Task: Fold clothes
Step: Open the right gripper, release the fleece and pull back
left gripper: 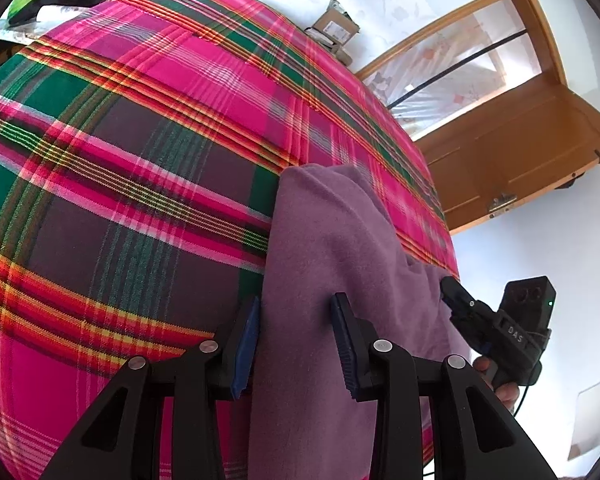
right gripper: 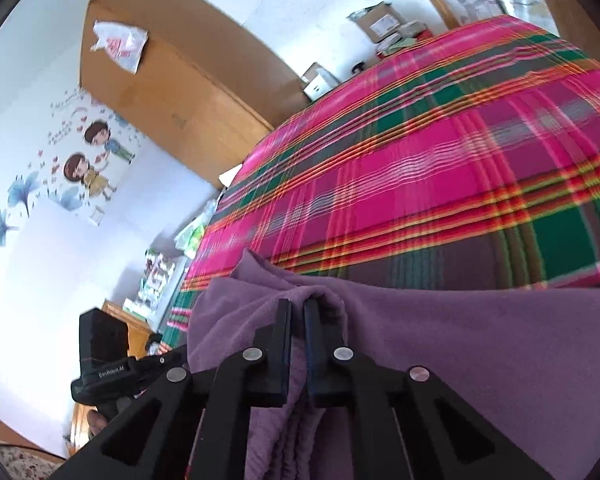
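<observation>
Bright pink plaid bedspread (left gripper: 140,160), with purple cloth (left gripper: 332,240) lying at its near edge. Left gripper (left gripper: 296,320) held apart, cloth between fingers. Right gripper (right gripper: 297,316) pinched tight on a purple cloth fold.

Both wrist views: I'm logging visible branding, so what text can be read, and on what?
"DAS": on the right gripper body, left wrist view.
"EenRobot.AI", roughly, small: on the left gripper body.
Plastic bag red print: blurred.
Cardboard boxes labels: too small.
</observation>
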